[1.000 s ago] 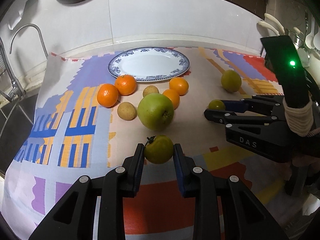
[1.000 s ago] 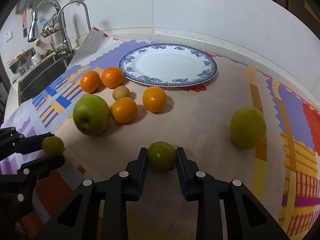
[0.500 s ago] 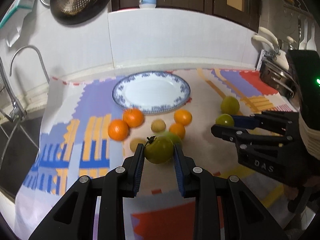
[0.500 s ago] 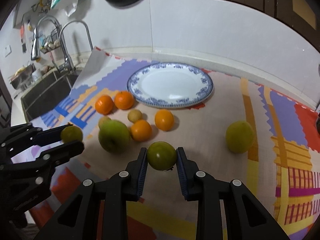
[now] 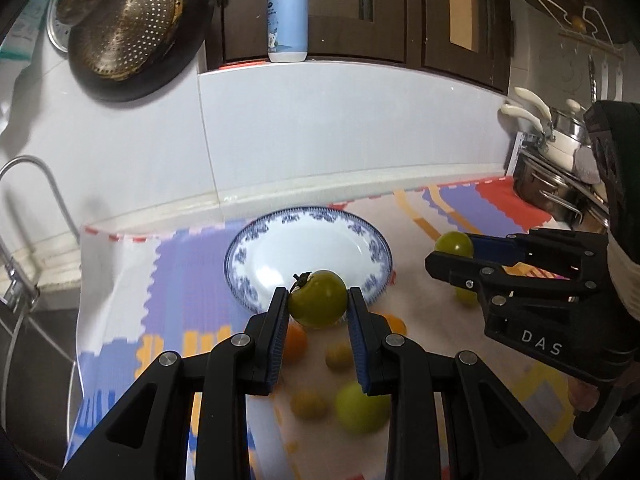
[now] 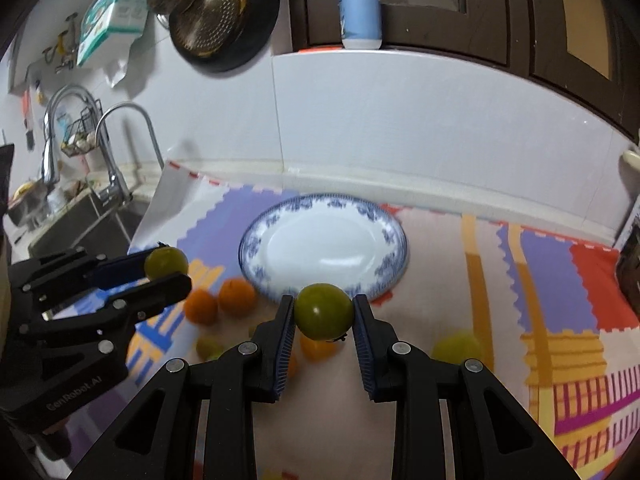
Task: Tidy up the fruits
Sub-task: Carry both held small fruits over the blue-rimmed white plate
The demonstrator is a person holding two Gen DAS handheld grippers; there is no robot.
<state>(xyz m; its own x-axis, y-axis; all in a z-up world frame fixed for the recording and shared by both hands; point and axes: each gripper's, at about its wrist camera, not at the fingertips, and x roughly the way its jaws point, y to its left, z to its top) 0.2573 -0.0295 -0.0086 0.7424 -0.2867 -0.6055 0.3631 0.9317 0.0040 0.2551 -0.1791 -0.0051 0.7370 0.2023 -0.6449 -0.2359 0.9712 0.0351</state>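
Overhead, a perforated brass colander (image 5: 120, 28) hangs at eleven o'clock, a blue pump bottle (image 5: 287, 16) at twelve. The patchwork mat (image 6: 560, 280) covers the table. Each hand-held gripper, left (image 5: 318, 300) and right (image 6: 324, 312), clenches a green tomato (image 5: 318, 298) above the blue-rimmed plate (image 5: 248, 248).

Two small green fruits, one (image 5: 318, 304) in the near centre and one (image 5: 453, 243) at the right. On the mat: four oranges, two (image 6: 201, 306) (image 6: 237, 297) left and two (image 6: 319, 347) (image 5: 394, 325) nearer centre. Also one big green apple (image 5: 362, 408), one yellow-green fruit (image 6: 458, 348) right, two small yellowish fruits (image 5: 338, 355) (image 5: 308, 405), one blue-rimmed plate (image 6: 256, 248)
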